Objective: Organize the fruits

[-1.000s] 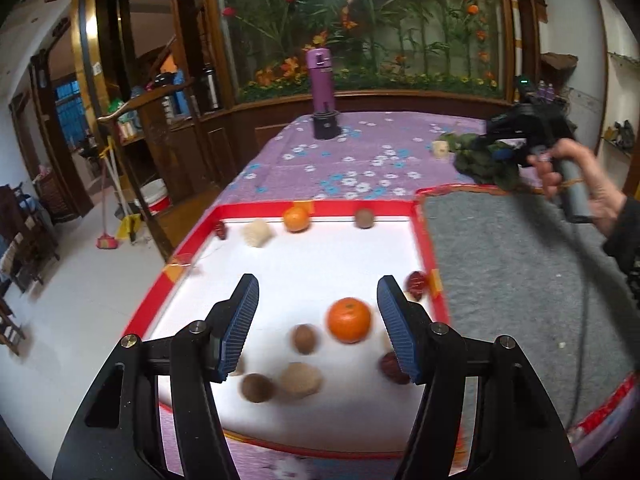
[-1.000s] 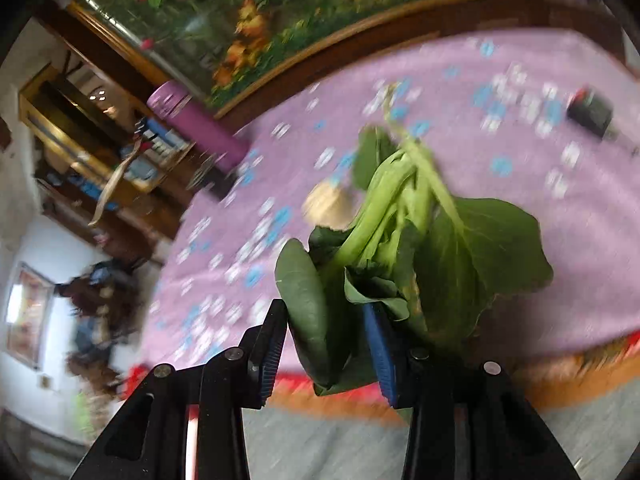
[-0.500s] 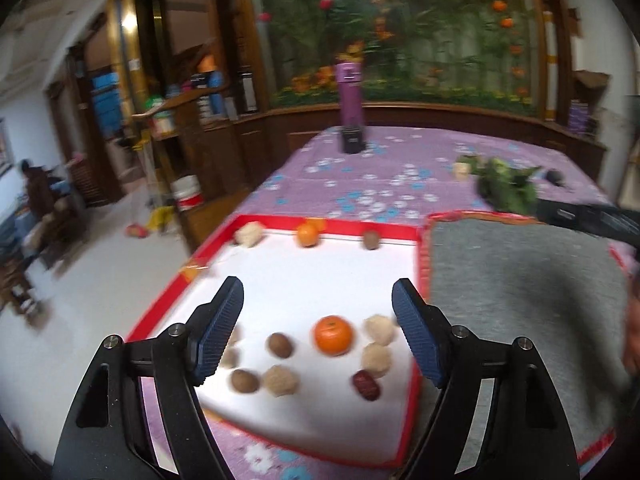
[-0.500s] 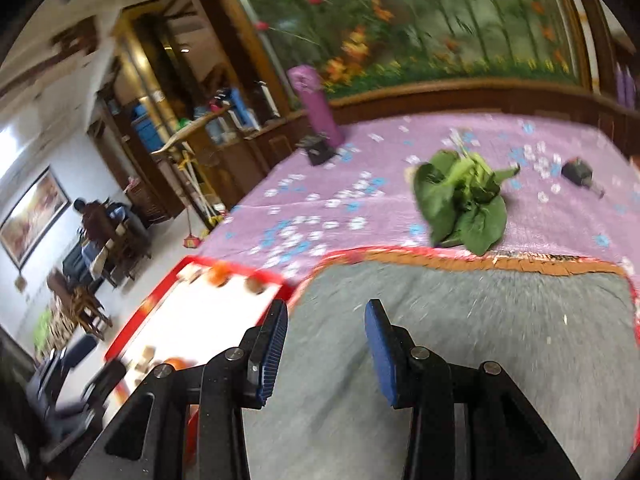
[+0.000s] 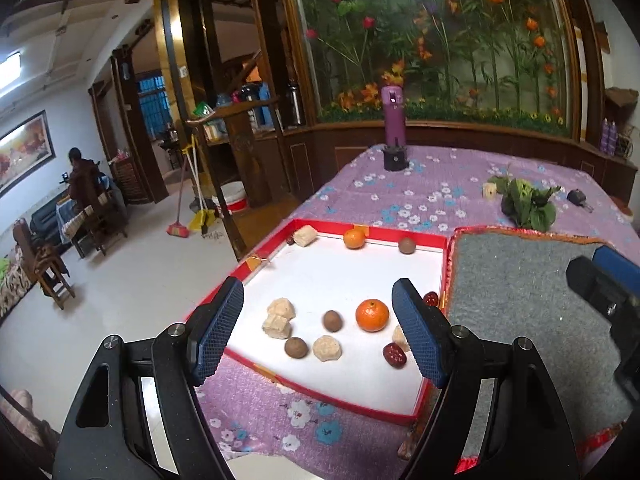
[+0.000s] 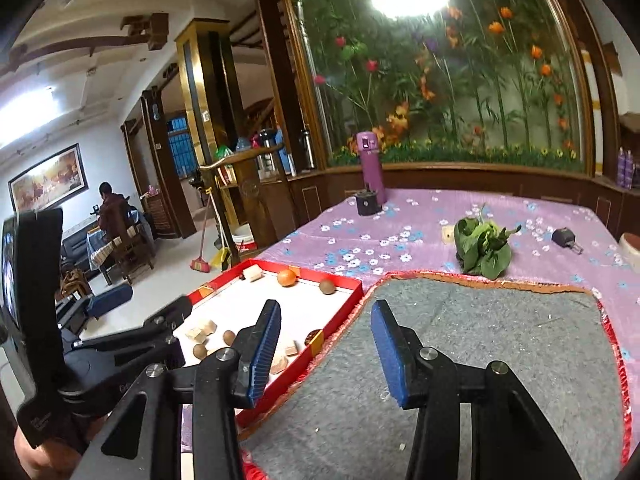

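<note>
Fingers point(image 5: 218, 334) of the left gripper point(image 5: 318, 330) are spread wide above the red-rimmed tray point(image 5: 436, 240), empty; the right gripper point(image 6: 326, 350) is likewise spread over the grey mat point(image 6: 500, 340). Oranges point(image 5: 372, 315), brown fruits and pale chunks lie scattered in the tray; leafy greens point(image 6: 482, 250) rest on the tabletop beyond.

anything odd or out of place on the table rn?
Yes: the leafy greens lie loose on the purple tablecloth beyond the grey mat, apart from the fruit. In the red tray, fruit is scattered unsorted, e.g. one orange near, another far.
</note>
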`<state>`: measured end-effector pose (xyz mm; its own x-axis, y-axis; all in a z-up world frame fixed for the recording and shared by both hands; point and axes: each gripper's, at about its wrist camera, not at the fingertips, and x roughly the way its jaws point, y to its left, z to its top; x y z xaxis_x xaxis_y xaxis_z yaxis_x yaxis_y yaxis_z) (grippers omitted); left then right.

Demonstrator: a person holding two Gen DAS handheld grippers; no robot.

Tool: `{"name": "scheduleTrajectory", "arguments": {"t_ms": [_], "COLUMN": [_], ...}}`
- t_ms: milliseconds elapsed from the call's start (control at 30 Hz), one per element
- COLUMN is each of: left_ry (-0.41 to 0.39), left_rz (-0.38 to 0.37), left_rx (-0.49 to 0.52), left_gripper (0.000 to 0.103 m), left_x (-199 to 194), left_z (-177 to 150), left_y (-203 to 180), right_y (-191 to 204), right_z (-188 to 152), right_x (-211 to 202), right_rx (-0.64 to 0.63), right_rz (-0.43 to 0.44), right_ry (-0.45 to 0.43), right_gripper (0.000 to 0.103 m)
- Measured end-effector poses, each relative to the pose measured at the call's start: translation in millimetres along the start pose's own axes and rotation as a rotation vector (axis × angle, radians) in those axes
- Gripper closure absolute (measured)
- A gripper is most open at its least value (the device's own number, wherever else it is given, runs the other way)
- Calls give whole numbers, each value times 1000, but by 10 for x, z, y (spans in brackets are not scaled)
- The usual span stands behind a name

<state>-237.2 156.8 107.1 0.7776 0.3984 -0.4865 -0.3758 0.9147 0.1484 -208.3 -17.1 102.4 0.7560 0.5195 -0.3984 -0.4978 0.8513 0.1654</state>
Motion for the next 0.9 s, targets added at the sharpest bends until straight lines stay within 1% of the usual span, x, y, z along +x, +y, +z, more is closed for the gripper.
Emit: {"name": "scheduleTrajectory", "arguments": {"t_ms": [100,167,233,367,433,500,700,900], "left_ry": [-14,-29,-31,-75,-91,-105,-99,-85], "left_rz": [-5,12,28,71,79,102,105,116], "left_rx": [-15,-30,-44,-59,-62,-60,-69,-42], "left_gripper": [25,25,25,25,21,17,17,16], "left_x": [-104,-168,-210,-331,-369,-394,-405,-389], "left_z": [4,2,6,3,-7,-17,-41,-87], "left_y": [40,70,99,164,198,232,316,316], "right_y": [52,95,151,238,272,288,319,402], "right_z": [-21,-37,-53,-70,-79,-82,-103,-121], "right_x": [-107,-184,-249,-278,-292,-289,-266,-274], "right_rx": [9,15,14,-4,-11,-14,-9,-42], "right_rz": [17,31,26,27,23,23,31,26], "right_ry": [-25,-51,-76,-84,-90,-89,-73,-75], "right_gripper": [57,55,53,52,51,50,50,49]}}
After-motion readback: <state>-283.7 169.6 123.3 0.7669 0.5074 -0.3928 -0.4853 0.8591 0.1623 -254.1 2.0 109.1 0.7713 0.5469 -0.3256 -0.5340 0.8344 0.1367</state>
